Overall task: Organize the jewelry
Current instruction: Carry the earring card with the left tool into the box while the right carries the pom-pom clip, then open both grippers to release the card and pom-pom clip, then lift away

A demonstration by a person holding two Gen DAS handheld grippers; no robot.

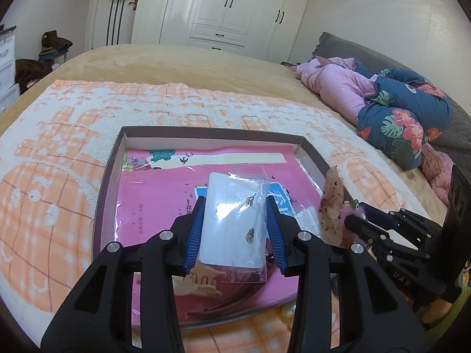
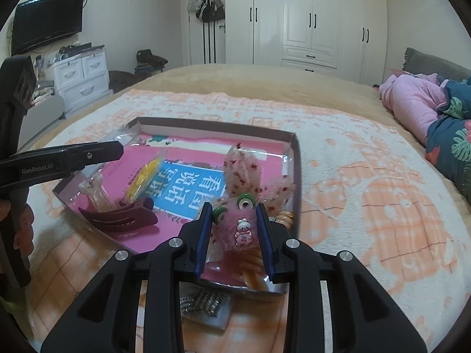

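A shallow cardboard box lined with a pink booklet lies on the bed; it also shows in the right wrist view. My left gripper is shut on a clear bag with a white earring card, held over the box. My right gripper is shut on a fuzzy pink hair clip with a bunny charm and a spotted mesh bow, over the box's right side. In the left wrist view the right gripper holds the bow at the box's right edge.
In the box lie a dark red hair claw, a yellow item in a clear bag and orange rings. A sparkly packet lies on the towel before the box. Folded bedding lies at the right.
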